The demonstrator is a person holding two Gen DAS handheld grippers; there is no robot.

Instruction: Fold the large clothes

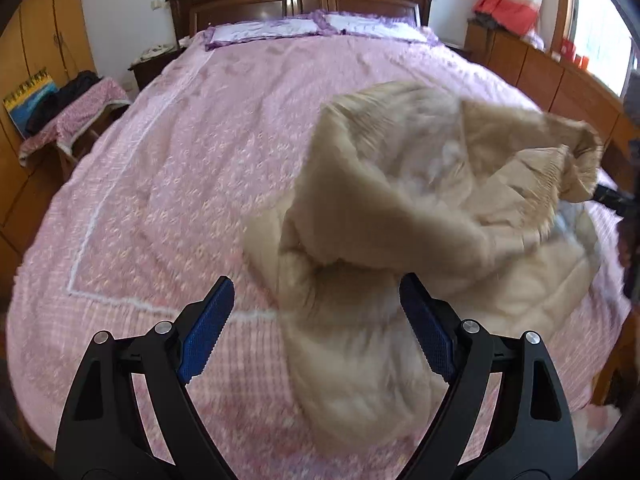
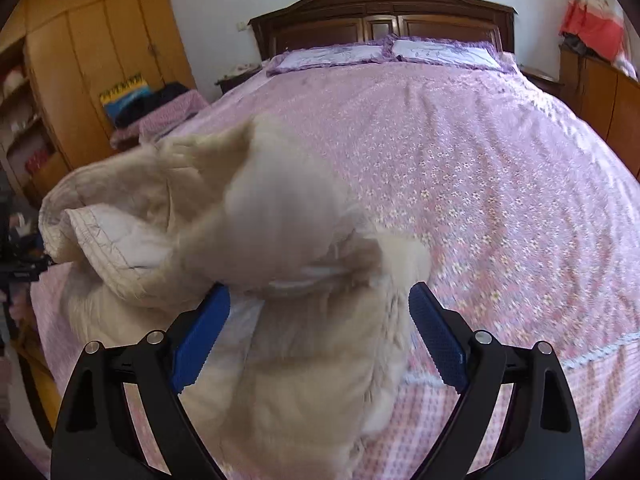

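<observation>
While over pink bedspread (image 1: 168,184) | beige padded coat (image 1: 400,208) heaped, blurred, near foot of bed | left gripper (image 1: 316,296) spread wide, gripping nothing | right gripper (image 2: 320,304) spread wide, coat fabric between fingers, unpinched

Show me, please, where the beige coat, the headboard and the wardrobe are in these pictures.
beige coat (image 1: 400,208): left wrist view, on its crumpled middle.
headboard (image 2: 384,20): right wrist view, on its dark wooden panel.
wardrobe (image 2: 100,40): right wrist view, on a door.
</observation>
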